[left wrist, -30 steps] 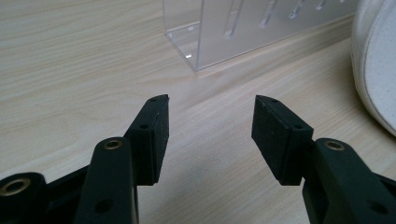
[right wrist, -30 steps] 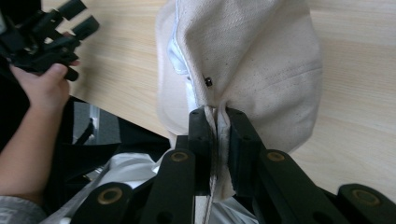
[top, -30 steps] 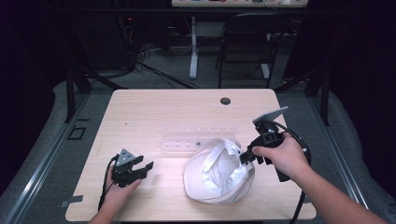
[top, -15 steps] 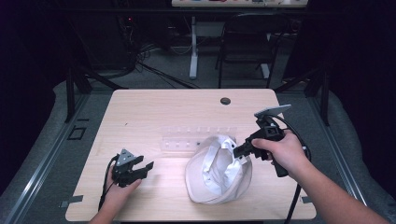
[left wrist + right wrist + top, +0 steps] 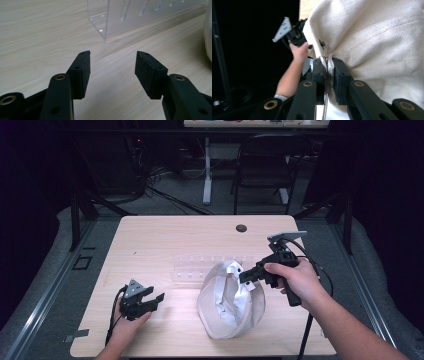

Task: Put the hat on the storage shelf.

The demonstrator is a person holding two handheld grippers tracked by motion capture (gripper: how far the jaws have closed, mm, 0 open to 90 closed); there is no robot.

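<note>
Cloth bag [image 5: 231, 302]: cream canvas, slumped in a rounded heap on the tabletop [image 5: 165, 240], right of centre and toward the near edge. We note an open mouth with a folded rim and a small dark metal snap [image 5: 322, 44] near the pinched edge.

Right claw [image 5: 246, 278]: closed tight on the bag's upper rim; in the right gripper view we see a fold of canvas [image 5: 387, 42] squeezed between the two black pads [image 5: 339, 75]. The right hand [image 5: 295, 280] holds its grip above the bag's right side.

Left claw [image 5: 155, 300]: jaws standing apart with nothing between them. It rests low over the tabletop at the near left, well apart from the bag, held by the left hand [image 5: 125, 322]. In the left gripper view we see bare wood between the pads [image 5: 147, 72].

Clear plastic rack [image 5: 200, 267]: transparent, with a row of slots, lying on the tabletop just behind the bag. Its corner [image 5: 107, 22] shows ahead of the left claw.

Dark round spot [image 5: 241, 228]: set in the tabletop near the far edge.

Black chair [image 5: 265, 165]: on the floor beyond the tabletop.
</note>
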